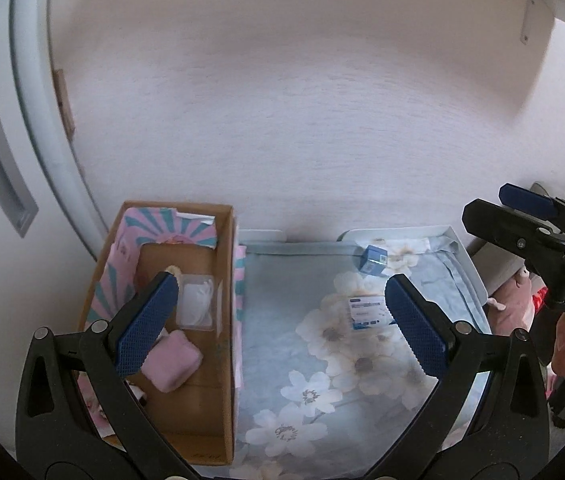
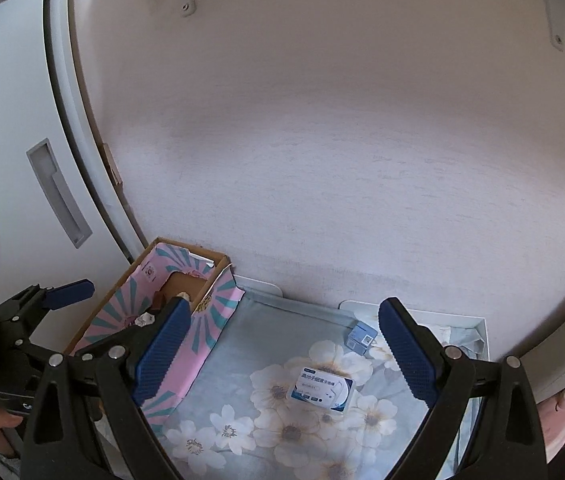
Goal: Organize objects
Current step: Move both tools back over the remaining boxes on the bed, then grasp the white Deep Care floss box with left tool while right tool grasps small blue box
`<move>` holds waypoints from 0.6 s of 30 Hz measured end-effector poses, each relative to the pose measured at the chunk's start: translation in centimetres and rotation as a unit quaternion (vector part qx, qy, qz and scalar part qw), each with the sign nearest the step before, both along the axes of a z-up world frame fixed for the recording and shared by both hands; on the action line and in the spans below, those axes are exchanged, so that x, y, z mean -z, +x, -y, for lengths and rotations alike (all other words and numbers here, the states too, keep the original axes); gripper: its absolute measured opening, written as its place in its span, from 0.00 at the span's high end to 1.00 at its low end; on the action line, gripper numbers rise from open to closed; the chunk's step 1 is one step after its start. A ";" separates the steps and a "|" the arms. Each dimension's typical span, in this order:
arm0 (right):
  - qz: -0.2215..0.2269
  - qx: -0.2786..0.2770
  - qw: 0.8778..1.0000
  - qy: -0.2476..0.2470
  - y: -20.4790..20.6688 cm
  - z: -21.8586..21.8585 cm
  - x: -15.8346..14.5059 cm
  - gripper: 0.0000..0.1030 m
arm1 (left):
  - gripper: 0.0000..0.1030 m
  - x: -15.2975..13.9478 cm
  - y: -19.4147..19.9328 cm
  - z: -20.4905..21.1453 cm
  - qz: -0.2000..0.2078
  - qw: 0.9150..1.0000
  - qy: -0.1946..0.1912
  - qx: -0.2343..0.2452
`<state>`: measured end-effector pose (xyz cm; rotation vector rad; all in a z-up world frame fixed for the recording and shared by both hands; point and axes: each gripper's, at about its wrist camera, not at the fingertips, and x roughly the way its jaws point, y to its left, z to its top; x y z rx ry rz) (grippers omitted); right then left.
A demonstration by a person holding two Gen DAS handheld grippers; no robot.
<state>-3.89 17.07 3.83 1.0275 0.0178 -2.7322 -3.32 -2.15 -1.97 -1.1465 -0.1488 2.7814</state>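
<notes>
Both tools, left tool [image 1: 278,320] and right tool [image 2: 282,354], are held spread and empty above the floral cloth [image 1: 322,400]. Ahead of the right tool lie a white packet [image 2: 321,391] and small blue box [image 2: 361,336]; a cardboard box [image 1: 226,320] holding a pink cloth [image 1: 172,362] sits under the left tool's left finger.

You see a cardboard box [image 1: 226,320] on the left, against the wall [image 1: 282,120]. A folded cloth [image 1: 170,364] and a clear packet [image 1: 196,306] lie inside. Right of it, on the bed [image 1: 274,320], a flat pack [image 1: 368,312] lies before a small box [image 1: 372,260].
</notes>
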 end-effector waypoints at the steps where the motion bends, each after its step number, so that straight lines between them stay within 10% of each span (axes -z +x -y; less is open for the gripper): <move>1: -0.001 0.000 1.000 0.001 0.0 -0.2 0.0 0.09 | 0.00 -0.1 -0.1 -0.2 0.000 1.000 0.000 0.003; 18: 0.003 -0.024 1.000 0.011 -4.0 -7.6 1.3 0.09 | 0.00 2.3 -1.9 -5.5 0.030 0.998 0.001 0.051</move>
